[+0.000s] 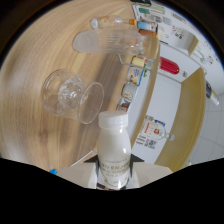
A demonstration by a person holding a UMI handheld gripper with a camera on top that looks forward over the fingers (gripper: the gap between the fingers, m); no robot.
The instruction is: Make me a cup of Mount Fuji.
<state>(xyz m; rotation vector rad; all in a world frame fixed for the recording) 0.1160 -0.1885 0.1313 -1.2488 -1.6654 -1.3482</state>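
Milk bottle [114, 145], white with a white cap, at lower centre of the frame, upright between the gripper [114, 175] fingers and apparently clasped by both at its label band. Fingers drawn narrow, pale pads pressing the bottle's flanks, lower portions lost in the black at the bottom.

Largest first: wooden table [35, 65], light grain, filling the left and upper half of the frame, tilted by the wide lens. White floor or panel area [170, 100] at right, edged by a wood-toned strip curving down.

Clear glass cup [70, 95] lying tipped at centre left on the table, rim toward the bottle, just beyond the cap. Clear plastic container [107, 42], long and ribbed, at upper centre, beyond the glass and apart from it. Row of small bottles and jars [134, 75] along the table edge at upper right of centre, labels too small to read. Red object [169, 65] at upper right, off the table.
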